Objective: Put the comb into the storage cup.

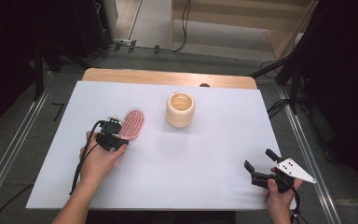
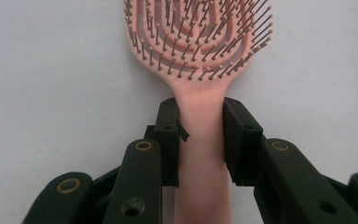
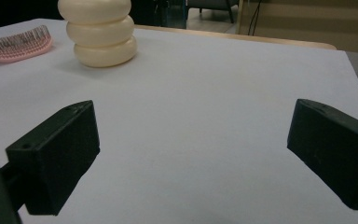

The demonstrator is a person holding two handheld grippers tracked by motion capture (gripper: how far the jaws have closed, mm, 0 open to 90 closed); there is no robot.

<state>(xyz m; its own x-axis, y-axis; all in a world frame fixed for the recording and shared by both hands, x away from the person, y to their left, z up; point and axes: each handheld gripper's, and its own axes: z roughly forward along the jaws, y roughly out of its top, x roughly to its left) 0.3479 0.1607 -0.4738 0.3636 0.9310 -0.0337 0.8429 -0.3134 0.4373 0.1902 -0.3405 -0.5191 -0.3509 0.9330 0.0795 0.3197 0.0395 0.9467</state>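
The left gripper is black, made of chunky plastic parts. A black cable loops out of it and runs back along the person's arm. In the left gripper view its two jaws are flat black bars with small round brass rings set into them, and a little black flap sticks out from one pad. The right gripper is black too. It has a light grey three-cornered plate on top with a few small dark dots in it. In the right gripper view its jaws are thick black blocks with slanted ends. Both forearms are bare, with no sleeves on them.
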